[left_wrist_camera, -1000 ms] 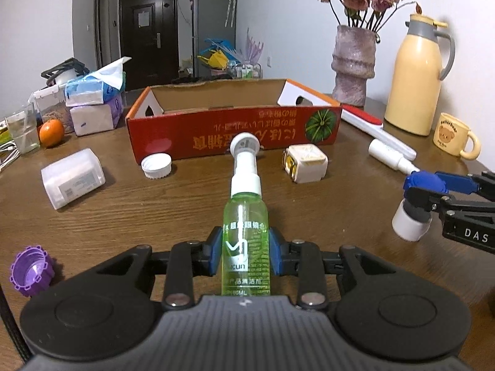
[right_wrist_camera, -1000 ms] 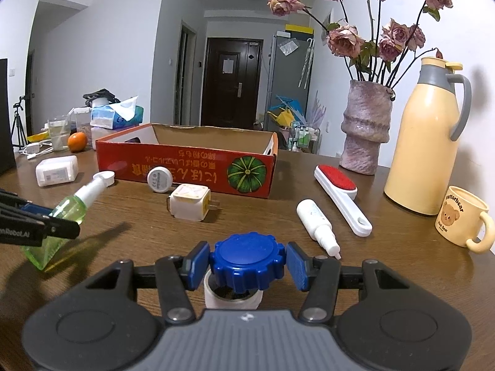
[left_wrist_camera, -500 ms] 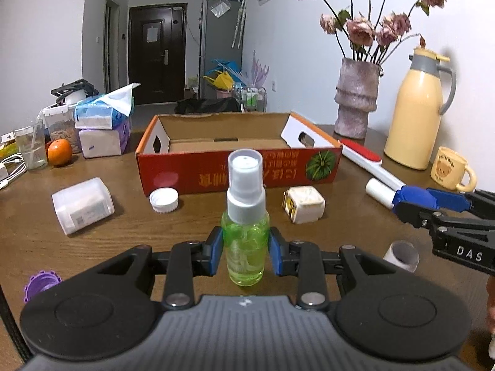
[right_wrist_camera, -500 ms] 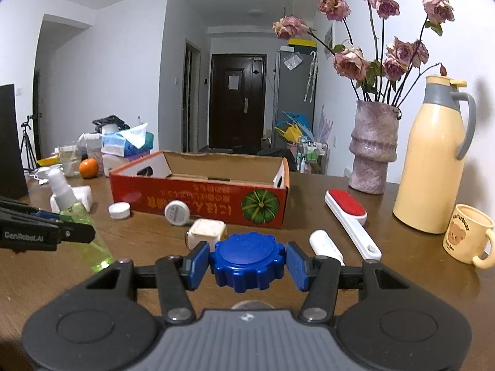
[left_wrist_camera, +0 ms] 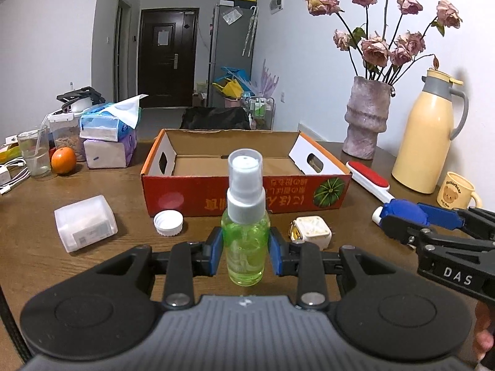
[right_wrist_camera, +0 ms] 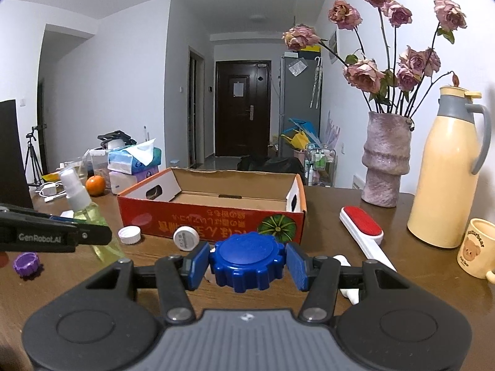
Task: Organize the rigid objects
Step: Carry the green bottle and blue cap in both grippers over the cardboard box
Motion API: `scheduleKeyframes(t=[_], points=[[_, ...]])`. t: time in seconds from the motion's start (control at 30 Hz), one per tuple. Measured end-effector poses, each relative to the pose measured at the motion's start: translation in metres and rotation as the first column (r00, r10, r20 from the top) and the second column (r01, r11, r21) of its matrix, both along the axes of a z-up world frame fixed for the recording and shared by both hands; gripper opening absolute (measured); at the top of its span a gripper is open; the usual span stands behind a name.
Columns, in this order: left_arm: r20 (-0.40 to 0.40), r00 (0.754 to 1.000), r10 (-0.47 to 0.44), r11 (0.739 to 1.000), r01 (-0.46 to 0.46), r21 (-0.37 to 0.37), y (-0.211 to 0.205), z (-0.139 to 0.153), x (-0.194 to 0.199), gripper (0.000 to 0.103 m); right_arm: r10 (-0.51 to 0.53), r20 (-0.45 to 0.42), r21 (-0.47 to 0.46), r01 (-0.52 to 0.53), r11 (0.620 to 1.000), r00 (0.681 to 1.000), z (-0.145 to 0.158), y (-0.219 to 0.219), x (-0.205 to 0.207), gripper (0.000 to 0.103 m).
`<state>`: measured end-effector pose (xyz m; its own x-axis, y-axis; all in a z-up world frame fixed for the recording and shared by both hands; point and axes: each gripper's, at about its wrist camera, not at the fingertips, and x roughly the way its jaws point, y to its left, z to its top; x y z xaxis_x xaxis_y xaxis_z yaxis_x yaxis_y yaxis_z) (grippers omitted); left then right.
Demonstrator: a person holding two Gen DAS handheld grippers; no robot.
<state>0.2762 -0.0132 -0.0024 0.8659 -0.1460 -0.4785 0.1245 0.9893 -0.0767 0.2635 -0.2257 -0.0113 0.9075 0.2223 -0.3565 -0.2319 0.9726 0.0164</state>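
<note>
My left gripper [left_wrist_camera: 245,255] is shut on a green spray bottle [left_wrist_camera: 245,241] with a white pump top, held upright above the brown table. My right gripper [right_wrist_camera: 248,261] is shut on a blue ribbed cap [right_wrist_camera: 248,259], lifted clear of the table. Each gripper shows in the other's view: the right gripper [left_wrist_camera: 402,216] at the right edge, the left gripper with the spray bottle [right_wrist_camera: 89,216] at the left edge. An open red cardboard box [left_wrist_camera: 244,194] lies straight ahead, its inside bare cardboard [right_wrist_camera: 229,199].
On the table lie a white cap [left_wrist_camera: 168,222], a white charger cube [left_wrist_camera: 311,230], a clear plastic box [left_wrist_camera: 85,222], a purple cap [right_wrist_camera: 26,262], a round white disc [right_wrist_camera: 185,238] and a red lint brush [right_wrist_camera: 360,225]. A vase [right_wrist_camera: 386,160], yellow thermos [right_wrist_camera: 448,179] and bear mug [right_wrist_camera: 476,247] stand right.
Both grippers have risen with their loads. The blue cap came off its white jar, which stayed on the table. The spray bottle swung from lying forward to upright.
</note>
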Motion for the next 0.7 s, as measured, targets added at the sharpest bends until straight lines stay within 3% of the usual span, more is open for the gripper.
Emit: scheduleKeyframes(t=[0.7], points=[[0.047, 0.999, 0.024, 0.999, -0.022, -0.035, -0.006, 0.021, 0.048, 0.032, 0.011, 0.013, 0.037, -0.011, 0.999, 1.000, 0.019, 0.017, 0.049, 0.053]])
